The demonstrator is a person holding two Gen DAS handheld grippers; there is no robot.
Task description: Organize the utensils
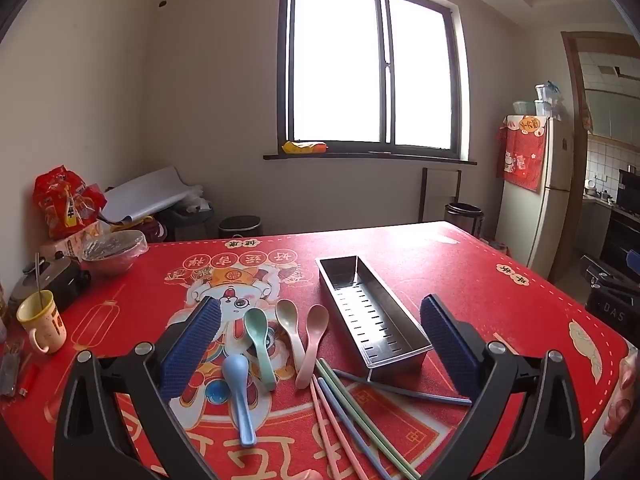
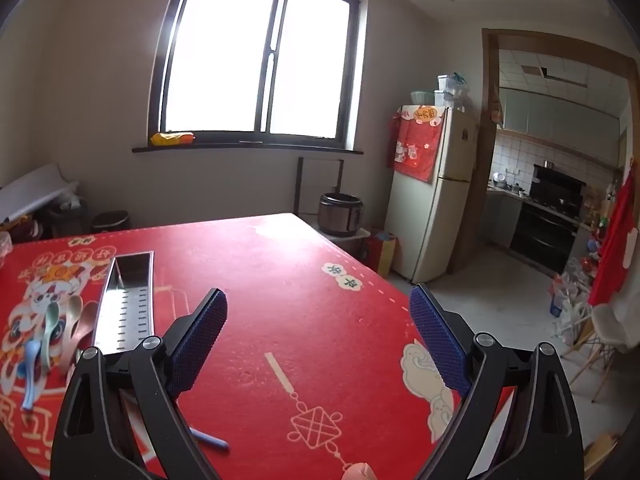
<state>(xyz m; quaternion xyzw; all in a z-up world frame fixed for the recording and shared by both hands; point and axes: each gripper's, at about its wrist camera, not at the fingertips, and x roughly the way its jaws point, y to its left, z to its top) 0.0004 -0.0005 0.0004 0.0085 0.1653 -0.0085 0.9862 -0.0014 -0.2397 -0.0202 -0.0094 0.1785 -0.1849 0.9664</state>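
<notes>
left tool (image 1: 320, 340): wide open, empty, over 4 spoons (image 1: 256, 344) | right tool (image 2: 320, 340): wide open, empty | metal tray (image 1: 372, 312): on red tabletop (image 1: 460, 264)

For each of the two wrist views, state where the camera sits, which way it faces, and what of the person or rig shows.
Left wrist: rides the open left gripper, angled down at the spoons, chopsticks and steel tray; a hand shows at right.
Right wrist: rides the open right gripper, over bare red tablecloth, facing the fridge and kitchen doorway; a fingertip shows below.
Shared: tray, spoons, tablecloth, window, fridge.
</notes>
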